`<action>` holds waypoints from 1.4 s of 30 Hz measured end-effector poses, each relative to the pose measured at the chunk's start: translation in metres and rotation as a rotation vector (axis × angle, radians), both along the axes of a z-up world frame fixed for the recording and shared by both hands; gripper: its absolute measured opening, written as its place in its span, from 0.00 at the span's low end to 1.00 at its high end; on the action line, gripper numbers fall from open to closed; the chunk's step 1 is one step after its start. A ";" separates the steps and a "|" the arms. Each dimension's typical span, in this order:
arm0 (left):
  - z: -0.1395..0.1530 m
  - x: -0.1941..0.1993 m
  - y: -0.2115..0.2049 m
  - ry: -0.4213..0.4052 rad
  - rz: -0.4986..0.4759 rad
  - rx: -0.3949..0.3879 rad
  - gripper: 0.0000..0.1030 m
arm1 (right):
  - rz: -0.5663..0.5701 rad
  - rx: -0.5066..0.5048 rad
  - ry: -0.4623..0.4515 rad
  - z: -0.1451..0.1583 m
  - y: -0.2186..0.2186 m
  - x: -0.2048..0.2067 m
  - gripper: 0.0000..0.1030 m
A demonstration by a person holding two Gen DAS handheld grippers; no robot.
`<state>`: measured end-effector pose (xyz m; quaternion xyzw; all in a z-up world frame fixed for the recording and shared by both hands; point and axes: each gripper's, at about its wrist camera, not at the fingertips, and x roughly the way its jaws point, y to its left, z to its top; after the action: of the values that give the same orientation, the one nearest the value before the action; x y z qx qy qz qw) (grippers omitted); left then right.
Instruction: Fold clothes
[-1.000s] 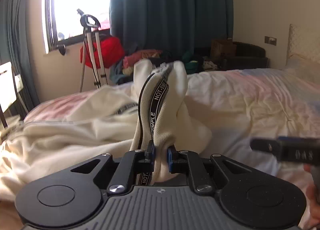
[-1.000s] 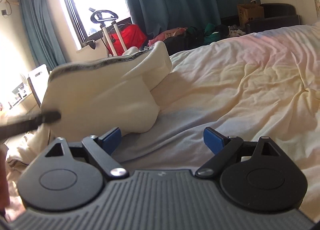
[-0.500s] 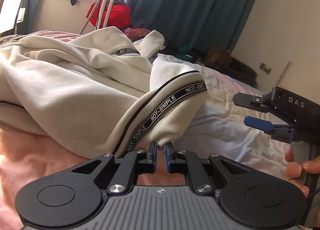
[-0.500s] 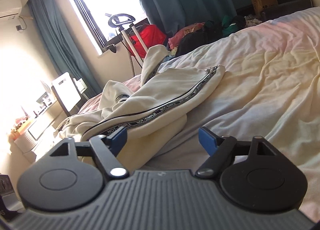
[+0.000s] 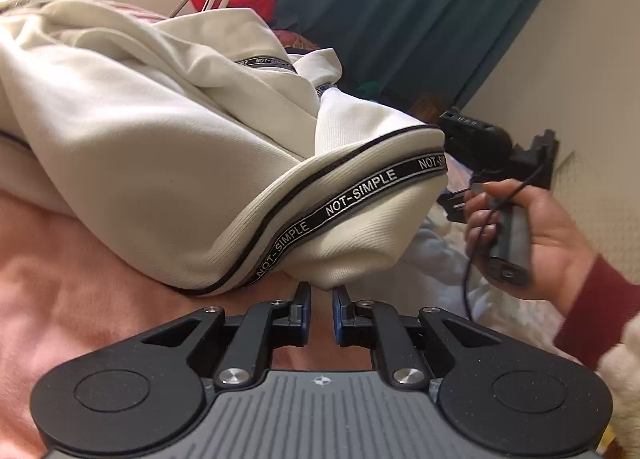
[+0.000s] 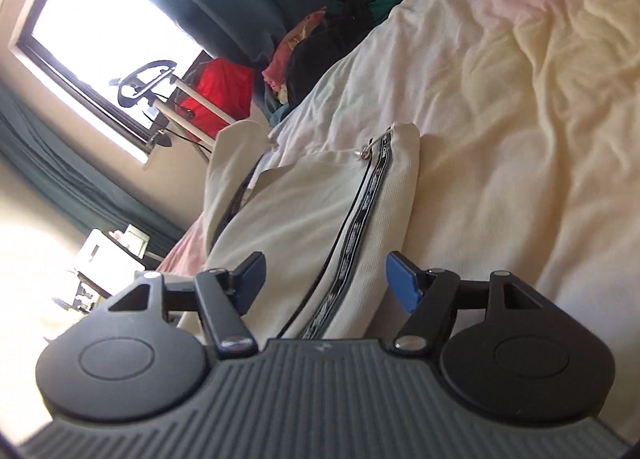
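A cream jacket (image 5: 168, 163) with a black "NOT-SIMPLE" tape stripe (image 5: 352, 195) lies bunched on the bed. My left gripper (image 5: 320, 295) sits just below its hem, the jaws a narrow gap apart with no cloth between them. In the right wrist view the same jacket (image 6: 304, 219) lies flat with its zipper pull (image 6: 364, 153) showing. My right gripper (image 6: 324, 279) is open, its jaws straddling the striped edge close above the cloth. The right gripper and the hand holding it also show in the left wrist view (image 5: 504, 219).
The bed has a rumpled pale sheet (image 6: 520, 99) and a pink cover (image 5: 60, 291). Beyond it stand teal curtains (image 5: 400, 19), a bright window (image 6: 100, 27), a red bag (image 6: 216, 95), a white-framed stand (image 6: 188, 99) and a heap of clothes (image 6: 320, 47).
My left gripper let go of the jacket hem, laid it on the bed and drew back slightly. My right gripper moved down and in over the striped edge, staying open.
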<state>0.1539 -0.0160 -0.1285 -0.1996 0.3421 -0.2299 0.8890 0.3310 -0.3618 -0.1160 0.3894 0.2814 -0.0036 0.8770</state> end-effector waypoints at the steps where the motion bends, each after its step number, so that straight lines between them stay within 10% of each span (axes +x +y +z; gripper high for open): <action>1: -0.002 0.002 0.001 0.001 -0.002 -0.012 0.11 | -0.011 -0.009 0.011 -0.004 -0.002 0.012 0.61; 5: -0.008 0.008 -0.002 -0.016 -0.024 -0.006 0.11 | -0.043 -0.019 0.023 -0.023 -0.008 0.044 0.55; 10: -0.018 0.012 -0.002 -0.005 -0.036 -0.042 0.11 | -0.037 -0.108 -0.052 -0.015 -0.012 0.053 0.07; 21: 0.007 -0.013 -0.013 -0.082 -0.104 0.030 0.40 | -0.232 -0.089 -0.213 0.052 -0.080 -0.068 0.06; 28: 0.022 -0.047 -0.033 -0.128 -0.151 0.121 0.56 | -0.407 0.118 -0.062 0.021 -0.133 -0.189 0.06; 34: 0.035 -0.073 -0.028 -0.122 -0.111 0.110 0.58 | -0.491 0.655 -0.130 -0.039 -0.141 -0.244 0.22; 37: 0.047 -0.082 -0.021 -0.122 -0.074 0.138 0.58 | -0.456 0.560 -0.092 -0.033 -0.137 -0.238 0.71; 42: 0.082 -0.096 0.005 -0.134 -0.018 0.200 0.62 | -0.359 0.530 -0.093 -0.039 -0.133 -0.221 0.74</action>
<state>0.0583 -0.0107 -0.0469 -0.0912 0.3048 -0.2156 0.9232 0.1102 -0.4946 -0.1552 0.6475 0.1590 -0.0671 0.7423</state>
